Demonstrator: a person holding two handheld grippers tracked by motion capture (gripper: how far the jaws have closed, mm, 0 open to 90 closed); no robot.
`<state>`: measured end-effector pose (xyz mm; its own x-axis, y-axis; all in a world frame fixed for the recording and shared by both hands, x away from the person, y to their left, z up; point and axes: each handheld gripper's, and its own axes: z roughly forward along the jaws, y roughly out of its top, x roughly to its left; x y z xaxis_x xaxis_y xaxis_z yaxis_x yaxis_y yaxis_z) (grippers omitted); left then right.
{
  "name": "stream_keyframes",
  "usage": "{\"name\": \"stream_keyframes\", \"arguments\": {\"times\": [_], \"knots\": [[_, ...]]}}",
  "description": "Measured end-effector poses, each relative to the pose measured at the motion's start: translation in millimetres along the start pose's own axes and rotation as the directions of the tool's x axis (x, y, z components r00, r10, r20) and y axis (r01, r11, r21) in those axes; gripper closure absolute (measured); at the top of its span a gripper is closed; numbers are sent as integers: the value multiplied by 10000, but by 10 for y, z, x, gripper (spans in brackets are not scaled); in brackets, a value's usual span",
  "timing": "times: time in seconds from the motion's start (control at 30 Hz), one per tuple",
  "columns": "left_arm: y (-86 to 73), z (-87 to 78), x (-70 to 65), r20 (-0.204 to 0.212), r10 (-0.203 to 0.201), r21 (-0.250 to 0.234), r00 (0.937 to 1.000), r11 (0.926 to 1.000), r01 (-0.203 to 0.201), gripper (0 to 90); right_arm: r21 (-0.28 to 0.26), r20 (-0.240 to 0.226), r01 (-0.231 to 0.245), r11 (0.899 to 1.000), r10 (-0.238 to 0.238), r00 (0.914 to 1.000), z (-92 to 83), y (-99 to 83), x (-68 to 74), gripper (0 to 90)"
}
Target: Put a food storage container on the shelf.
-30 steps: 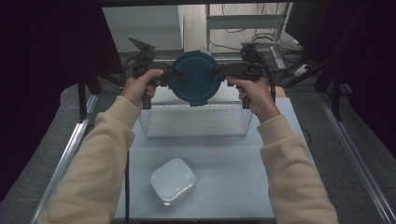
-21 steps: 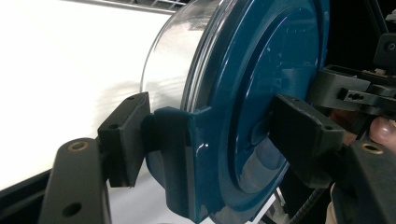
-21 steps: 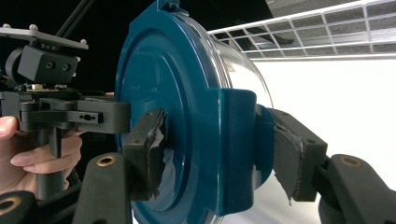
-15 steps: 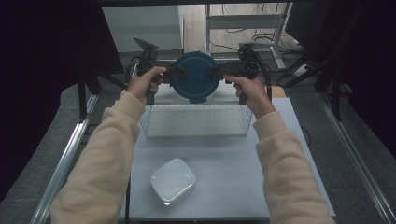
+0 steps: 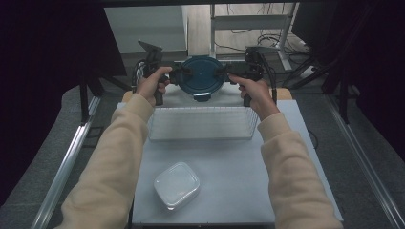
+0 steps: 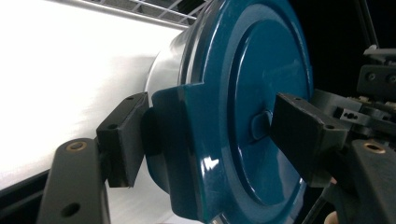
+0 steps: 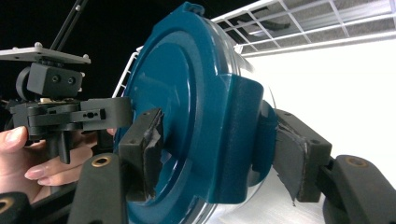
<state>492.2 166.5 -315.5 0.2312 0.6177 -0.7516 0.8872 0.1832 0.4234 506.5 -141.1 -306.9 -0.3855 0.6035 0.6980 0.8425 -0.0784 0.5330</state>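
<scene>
Both hands are up at the far end of the table, and between them hangs a round container with a dark blue lid [image 5: 202,75], carried in the air just beyond the wire basket [image 5: 200,125]. The lid faces up toward the high camera, with a small latch tab showing on its near edge.

The left gripper [image 5: 177,75] has the container's left side: in the left gripper view one black pad [image 6: 122,136] sits against the outer face of the blue side latch [image 6: 184,140], and the other pad [image 6: 306,135] lies on the lid's top. That gripper is clamped on the container.

The right gripper [image 5: 224,73] mirrors it on the opposite side. In the right gripper view its frayed pad [image 7: 145,142] lies on the lid's face, and the other pad [image 7: 294,151] presses behind the latch on that side [image 7: 243,135], so it too grips the container. Its jaws have just been opening a touch, with the latch and lid edge between them.

Below the lid the clear body [image 7: 261,100] of the container shows pale and shiny in both gripper views.

Nearer than the wire basket, on the white table top [image 5: 239,181], a clear rounded-square food box [image 5: 176,185] sits alone, well apart from the container and from both hands. The person's cream sleeves [image 5: 119,157] run either side of the basket.
</scene>
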Motion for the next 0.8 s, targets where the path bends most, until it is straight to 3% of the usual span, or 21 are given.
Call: {"name": "stream_keyframes", "arguments": {"times": [0.23, 0.47, 0.5, 0.53, 0.6, 0.7, 0.73, 0.77, 0.8], "knots": [[5, 61, 30, 2, 176, -118, 9998, 9998, -176, 288, 26, -282, -795, 9968, 795, 9964, 54, 7, -146, 351], [-8, 60, 35, 35, 243, -193, 9997, 9995, -243, 289, -62, -331, -668, 9977, 666, 9972, 57, -12, -165, 336], [-12, 63, 35, 71, 254, -241, 9997, 9994, -252, 288, -41, -242, -613, 9981, 612, 9978, 56, -16, -149, 324], [-19, 67, 36, 45, 327, -295, 9995, 9990, -326, 273, -92, -9, -256, 9996, 256, 9997, 65, -34, -109, 282], [-36, 55, 16, -329, 578, -433, 9978, 9973, -592, 228, -167, 403, 228, 9996, -221, 9989, 62, -62, -44, 229], [-77, -7, -49, -975, 1119, -842, 9889, 9892, -1202, 189, -280, 930, 704, 9971, -675, 9934, 30, -100, 49, 149], [-77, -7, -49, -975, 1119, -842, 9889, 9892, -1202, 179, -280, 930, 704, 9971, -675, 9934, 30, -100, 49, 149], [-99, -48, -79, -1050, 1276, -970, 9862, 9857, -1379, 166, -411, 1398, 1138, 9927, -1071, 9844, -26, -125, 104, 122], [-150, -122, -127, -1146, 1690, -987, 9789, 9786, -1805, 163, -450, 1541, 1315, 9903, -1232, 9803, -61, -137, 125, 121]]}}
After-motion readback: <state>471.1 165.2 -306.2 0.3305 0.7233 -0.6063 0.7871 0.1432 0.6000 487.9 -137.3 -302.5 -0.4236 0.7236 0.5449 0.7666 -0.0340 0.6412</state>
